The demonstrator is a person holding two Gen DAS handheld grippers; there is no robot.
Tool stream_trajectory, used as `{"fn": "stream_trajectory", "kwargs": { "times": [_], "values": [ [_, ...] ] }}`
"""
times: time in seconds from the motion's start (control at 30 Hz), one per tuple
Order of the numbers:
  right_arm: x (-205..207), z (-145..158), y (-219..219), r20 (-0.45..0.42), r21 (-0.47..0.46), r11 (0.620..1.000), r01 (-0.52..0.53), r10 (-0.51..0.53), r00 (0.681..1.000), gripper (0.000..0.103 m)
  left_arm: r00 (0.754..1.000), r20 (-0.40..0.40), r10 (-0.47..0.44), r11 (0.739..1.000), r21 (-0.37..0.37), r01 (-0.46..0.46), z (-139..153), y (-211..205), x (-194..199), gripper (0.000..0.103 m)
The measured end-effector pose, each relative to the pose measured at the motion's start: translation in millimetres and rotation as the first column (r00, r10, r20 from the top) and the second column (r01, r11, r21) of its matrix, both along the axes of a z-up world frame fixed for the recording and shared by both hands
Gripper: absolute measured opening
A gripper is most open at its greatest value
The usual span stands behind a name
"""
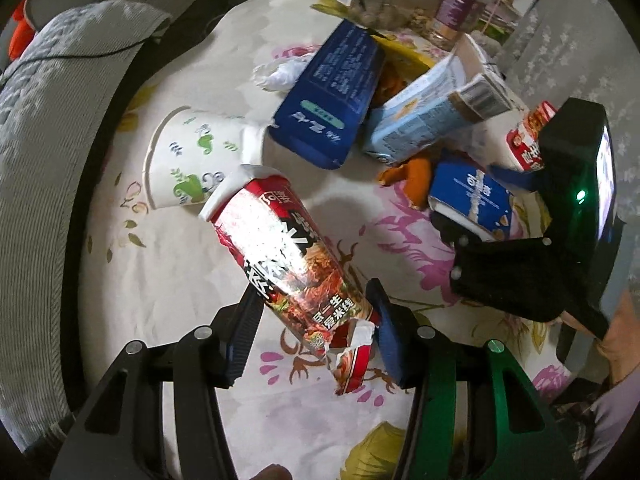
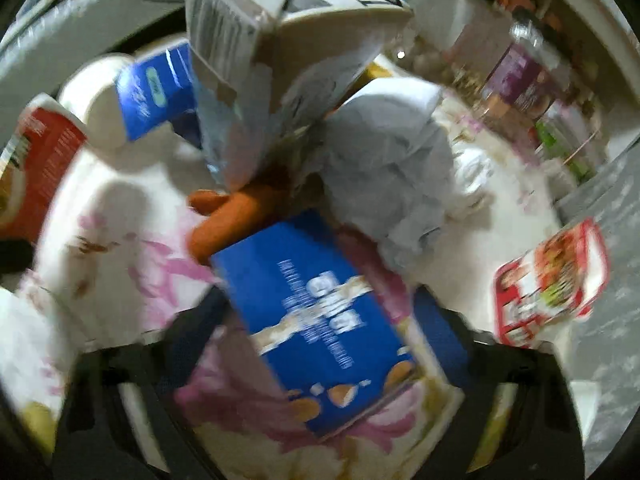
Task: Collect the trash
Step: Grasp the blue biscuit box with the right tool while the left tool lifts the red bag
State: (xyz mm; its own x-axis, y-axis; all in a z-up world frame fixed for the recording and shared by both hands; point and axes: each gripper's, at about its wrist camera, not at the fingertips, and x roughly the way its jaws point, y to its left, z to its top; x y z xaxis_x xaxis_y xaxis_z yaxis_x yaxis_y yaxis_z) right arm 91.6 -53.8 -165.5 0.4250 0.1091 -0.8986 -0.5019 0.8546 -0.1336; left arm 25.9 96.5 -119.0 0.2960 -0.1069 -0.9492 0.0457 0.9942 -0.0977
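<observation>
My left gripper (image 1: 316, 312) has its fingers (image 1: 244, 328) set on either side of a red noodle cup (image 1: 280, 256), which lies tipped on its side with its torn end toward me. The pads sit right against the cup's walls, so I read it as gripped. Just past its white rim lies a white paper cup (image 1: 192, 160) with green prints, also on its side and touching it. Beyond that a dark blue carton (image 1: 332, 96) rests on the floral cloth of the worktop (image 1: 160, 272), with a pale blue carton (image 1: 424, 120) beside it and a crumpled white tissue (image 1: 280, 72) behind. A glass jar (image 1: 456, 8) stands at the far edge.

My right gripper (image 2: 320, 336) is blurred in its own view. Its fingers (image 2: 440, 332) stand apart on either side of a small blue box (image 2: 320, 320); I cannot tell whether they press on it. From the left view, that box (image 1: 472, 200) lies just ahead of the black right gripper (image 1: 460, 236). Next to the box lies a piece of orange peel (image 2: 236, 216), then a crumpled white bag (image 2: 392, 176). A red-and-white packet (image 2: 552, 280) lies off to the right.
</observation>
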Motion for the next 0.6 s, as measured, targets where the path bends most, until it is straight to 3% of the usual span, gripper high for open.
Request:
{"fn": "stream_trajectory", "kwargs": {
  "times": [0.27,0.53,0.6],
  "values": [
    [-34,12,-18,-0.082,0.102,0.981,0.166,-0.158,0.984,0.051,0.999,0.048,0.011,1.000,0.002,-0.011,8,-6,-5,0.053],
    [-87,52,-24,-0.014,0.206,0.933,0.295,-0.298,0.954,0.051,0.991,0.129,0.047,0.999,-0.010,-0.046,19,-10,-5,0.053],
    [-80,58,-38,-0.005,0.219,0.917,0.333,-0.340,0.940,0.051,0.986,0.156,0.056,0.998,-0.012,-0.055,22,-14,-5,0.053]
  ]
}}
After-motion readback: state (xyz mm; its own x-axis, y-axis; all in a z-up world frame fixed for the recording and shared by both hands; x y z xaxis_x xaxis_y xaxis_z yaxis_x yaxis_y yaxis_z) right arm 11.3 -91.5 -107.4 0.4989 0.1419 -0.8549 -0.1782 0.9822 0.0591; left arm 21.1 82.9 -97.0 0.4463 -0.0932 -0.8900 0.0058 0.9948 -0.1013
